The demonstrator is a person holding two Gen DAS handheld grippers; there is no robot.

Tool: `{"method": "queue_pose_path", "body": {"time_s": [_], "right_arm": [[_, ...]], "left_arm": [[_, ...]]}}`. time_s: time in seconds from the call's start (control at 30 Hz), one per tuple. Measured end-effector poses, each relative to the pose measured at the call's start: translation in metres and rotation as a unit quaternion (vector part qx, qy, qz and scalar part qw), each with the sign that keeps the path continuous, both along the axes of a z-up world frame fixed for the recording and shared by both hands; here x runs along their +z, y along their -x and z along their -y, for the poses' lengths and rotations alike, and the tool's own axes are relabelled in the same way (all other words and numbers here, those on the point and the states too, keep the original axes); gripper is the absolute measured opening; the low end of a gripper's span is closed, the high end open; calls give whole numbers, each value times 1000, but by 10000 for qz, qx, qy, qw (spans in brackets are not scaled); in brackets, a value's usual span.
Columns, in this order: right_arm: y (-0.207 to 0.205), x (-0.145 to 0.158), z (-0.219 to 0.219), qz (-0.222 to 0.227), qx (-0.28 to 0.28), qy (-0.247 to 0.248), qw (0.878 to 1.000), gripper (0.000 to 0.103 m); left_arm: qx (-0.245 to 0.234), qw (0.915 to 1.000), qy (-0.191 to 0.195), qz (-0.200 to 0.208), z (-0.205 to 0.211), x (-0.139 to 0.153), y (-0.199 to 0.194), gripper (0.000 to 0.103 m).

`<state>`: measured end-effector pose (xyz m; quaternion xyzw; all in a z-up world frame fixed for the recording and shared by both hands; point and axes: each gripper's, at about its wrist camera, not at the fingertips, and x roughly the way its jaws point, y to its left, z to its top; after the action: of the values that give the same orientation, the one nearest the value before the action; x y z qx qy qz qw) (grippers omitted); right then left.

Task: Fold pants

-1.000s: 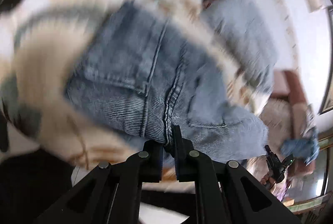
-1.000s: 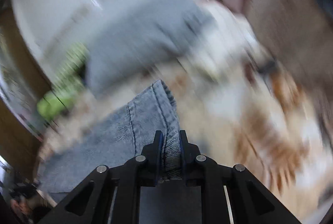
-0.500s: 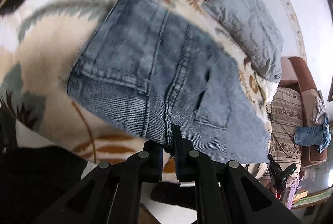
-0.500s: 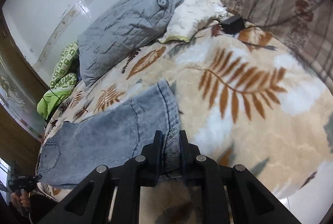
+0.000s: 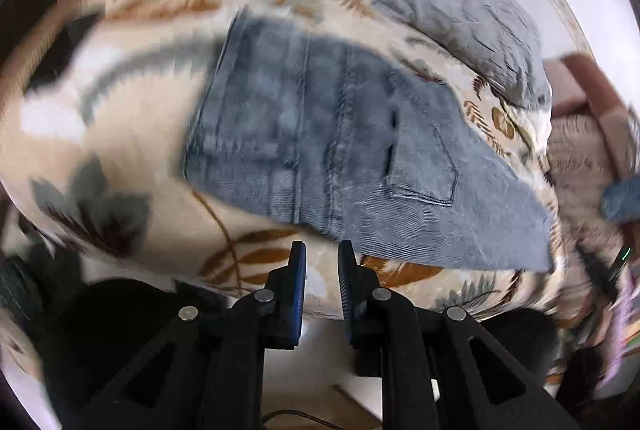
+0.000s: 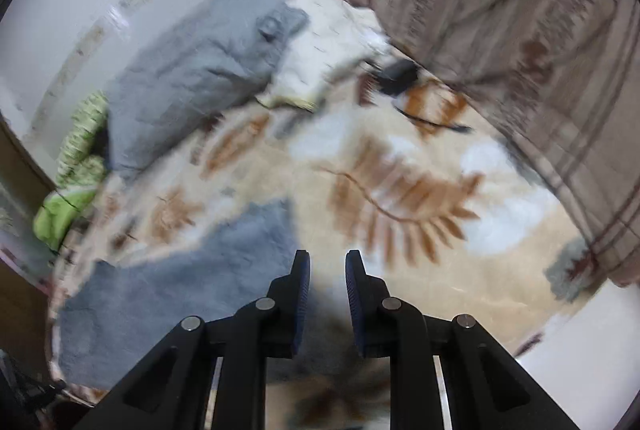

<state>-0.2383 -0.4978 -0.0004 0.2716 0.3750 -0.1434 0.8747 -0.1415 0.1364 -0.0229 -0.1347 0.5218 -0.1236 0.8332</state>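
Lying flat on leaf-print blanket (image 5: 132,134), jeans (image 5: 320,150), grey pillow (image 5: 464,10) beyond

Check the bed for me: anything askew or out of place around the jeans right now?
The jeans lie flat on the leaf-print blanket, both jaws open and clear of them. One oddity: a black device with its cable sits on the blanket near the pillows.

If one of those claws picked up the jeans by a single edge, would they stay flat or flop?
Probably flop: the jeans lie limp, following the curve of the leaf-print blanket. The thick seams and pocket suggest fairly heavy denim, so they would likely hang and sag. Fabric on a fuzzy blanket seems more likely to drag and bunch than slide.
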Motion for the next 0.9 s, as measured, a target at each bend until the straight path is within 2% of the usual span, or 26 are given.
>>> {"method": "queue_pose_path", "body": {"time_s": [0.07,0.1,0.13,0.17,0.2,0.27,0.33,0.43,0.53,0.57,0.6,0.67,0.7,0.77,0.83,0.9], "right_arm": [[-18,12,-21,160,302,-118,9993,20],[-30,15,-36,192,478,-156,9986,20],[-44,15,-50,197,647,-218,9975,20],[-53,13,-65,181,766,-288,9965,20],[-68,9,-80,118,890,-402,9951,20],[-94,-5,-105,-126,1050,-654,9922,20],[-116,-26,-129,-413,1069,-935,9890,20],[-133,-53,-145,-635,1031,-1320,9838,20],[-137,-74,-151,-1069,983,-1009,9842,21],[-137,-79,-147,-1049,963,-1059,9841,21],[-137,-81,-139,-972,892,-1171,9843,21],[-137,-82,-127,-960,688,-942,9885,20],[-136,-83,-123,-958,640,-805,9901,20],[-136,-88,-116,-908,661,-1017,9885,17],[-135,-87,-113,-866,629,-1005,9892,17],[-132,-80,-111,-835,461,-693,9930,17]], "left_arm": [[-184,9982,-262,508,17,26,5,16],[-276,9962,-330,756,25,37,6,25],[-428,9933,-361,1015,38,49,4,34],[-583,9897,-405,1245,54,58,0,54],[-630,9877,-427,1365,61,63,-3,66],[-789,9829,-370,1625,83,67,-17,67],[-953,9835,-278,1511,102,58,-41,67],[-923,9916,-152,891,115,27,-72,67],[-853,9954,-376,234,125,-9,-89,67],[-826,9955,-443,102,126,-19,-92,67],[-822,9957,-422,58,126,-28,-93,67],[-872,9952,-381,241,127,-29,-90,70],[-966,9943,-356,276,128,-29,-89,76],[-1297,9903,-344,371,133,-31,-86,86],[-1522,9857,-517,514,137,-33,-81,91],[-1723,9801,-746,647,145,-35,-76,100]]}}
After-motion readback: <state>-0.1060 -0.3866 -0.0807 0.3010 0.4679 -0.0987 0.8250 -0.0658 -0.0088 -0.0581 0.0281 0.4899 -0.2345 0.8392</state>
